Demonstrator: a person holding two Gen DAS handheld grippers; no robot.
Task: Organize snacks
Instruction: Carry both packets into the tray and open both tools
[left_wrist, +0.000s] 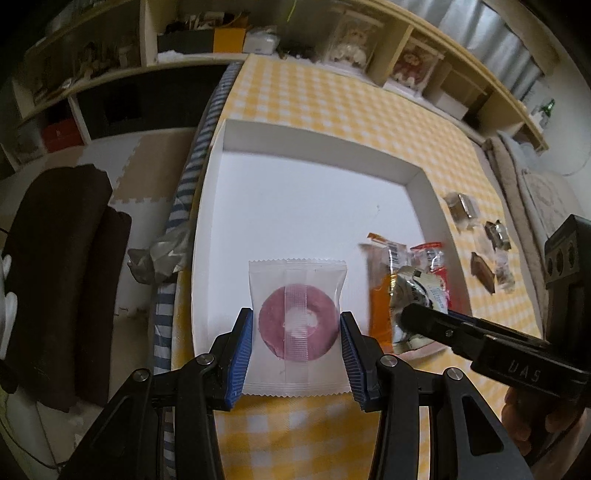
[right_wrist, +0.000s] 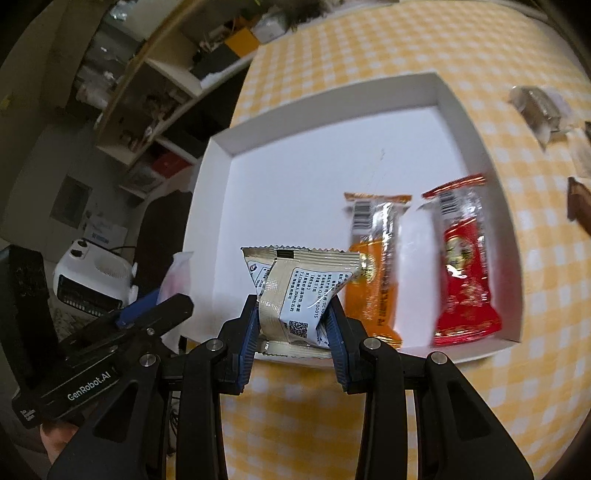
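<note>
Two hand-held tongs hang over a shallow white tray (left_wrist: 417, 184) on a surface covered with a yellow checked cloth (left_wrist: 332, 96). The left tongs (left_wrist: 296, 338) are closed on a clear packet with a purple ring-shaped snack (left_wrist: 298, 325), its blue pads pressing both side edges; the packet hangs above the tray's near edge, at about 6 o'clock in the left wrist view. The right tongs (right_wrist: 293, 325) are narrowly closed on a crumpled silver and white snack packet (right_wrist: 301, 291), also over the tray's near edge.

Already lying in the tray, toward 3 o'clock in the right wrist view, are an orange packet (right_wrist: 376, 266) and a red packet (right_wrist: 465, 273), side by side with a gap between them. Several small wrapped sweets (left_wrist: 480, 236) are on the cloth outside the tray's right wall.

The step in hand looks like placing both held packets into the tray. The next move probably calls for lowering each packet onto bare tray floor left of the orange one, then opening the tongs. The loose sweets remain to be gathered.
</note>
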